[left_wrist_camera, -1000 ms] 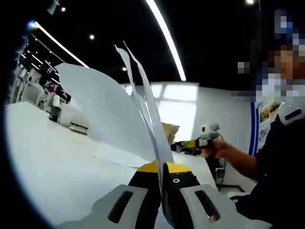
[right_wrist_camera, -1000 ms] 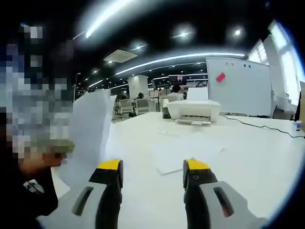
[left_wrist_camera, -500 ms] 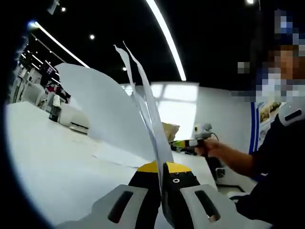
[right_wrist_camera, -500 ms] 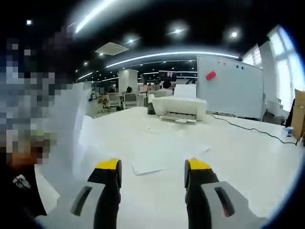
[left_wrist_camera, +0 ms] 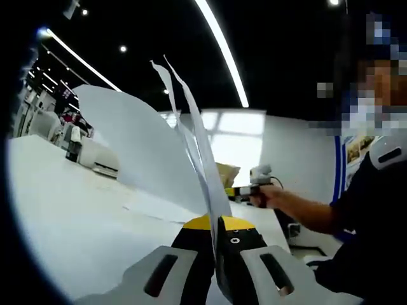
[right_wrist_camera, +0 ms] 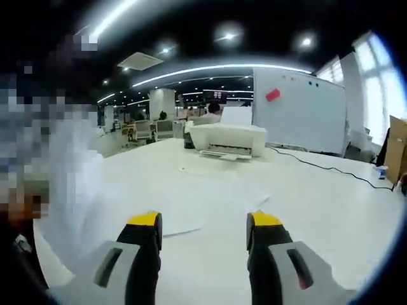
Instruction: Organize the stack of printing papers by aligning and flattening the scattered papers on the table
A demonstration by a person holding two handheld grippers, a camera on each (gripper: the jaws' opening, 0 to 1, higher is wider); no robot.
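My left gripper (left_wrist_camera: 213, 223) is shut on several white sheets of paper (left_wrist_camera: 149, 149) that stand up from its jaws, fanned and curling over to the left. More sheets (left_wrist_camera: 152, 206) lie flat on the white table (left_wrist_camera: 70, 216) behind them. To the right, a person's hand (left_wrist_camera: 272, 194) holds my right gripper (left_wrist_camera: 240, 191) above the table, beside the held sheets. In the right gripper view, my right gripper (right_wrist_camera: 203, 222) is open with nothing between its fingers, over loose sheets (right_wrist_camera: 191, 206) on the table (right_wrist_camera: 331, 210). The held sheets (right_wrist_camera: 70, 184) show blurred at the left.
A white printer (right_wrist_camera: 227, 138) stands at the back of the table, with a whiteboard (right_wrist_camera: 299, 108) behind it and a black cable (right_wrist_camera: 331, 167) trailing right. A cardboard box (right_wrist_camera: 397, 146) sits at the far right. The printer (left_wrist_camera: 95, 160) also appears left of the held sheets.
The right gripper has shifted toward the held sheets, and its view has swung so the printer sits further left. The left gripper and its sheets have stayed still.
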